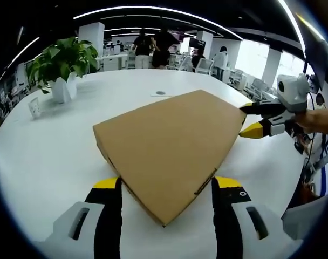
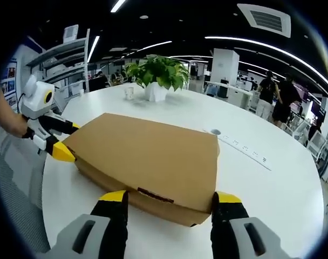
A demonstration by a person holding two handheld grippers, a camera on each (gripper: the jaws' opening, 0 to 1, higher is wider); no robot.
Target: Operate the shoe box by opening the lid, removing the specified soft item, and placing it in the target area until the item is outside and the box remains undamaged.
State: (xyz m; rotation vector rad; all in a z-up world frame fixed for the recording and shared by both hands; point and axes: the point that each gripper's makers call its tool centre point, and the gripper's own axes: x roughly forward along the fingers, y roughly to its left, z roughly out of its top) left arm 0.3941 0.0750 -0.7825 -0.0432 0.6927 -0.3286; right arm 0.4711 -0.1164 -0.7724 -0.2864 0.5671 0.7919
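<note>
A closed brown cardboard shoe box (image 1: pixel 164 145) lies flat on the white round table (image 1: pixel 45 162), lid down. My left gripper (image 1: pixel 166 183) is open, its yellow-tipped jaws standing either side of the box's near corner. From the right, my right gripper (image 1: pixel 247 120) reaches the box's far corner, jaws apart. In the right gripper view the box (image 2: pixel 148 156) fills the middle and my right gripper (image 2: pixel 170 197) stands open around its near edge. The left gripper (image 2: pixel 67 140) sits at the box's left corner, held by a hand. What is inside the box is hidden.
A potted plant (image 1: pixel 64 65) (image 2: pixel 156 75) in a white pot and a small white cup (image 1: pixel 34 108) (image 2: pixel 130 93) stand at the table's far side. A round cable port (image 1: pixel 161 93) (image 2: pixel 216 131) lies beyond the box. People (image 1: pixel 153 48) stand in the office behind.
</note>
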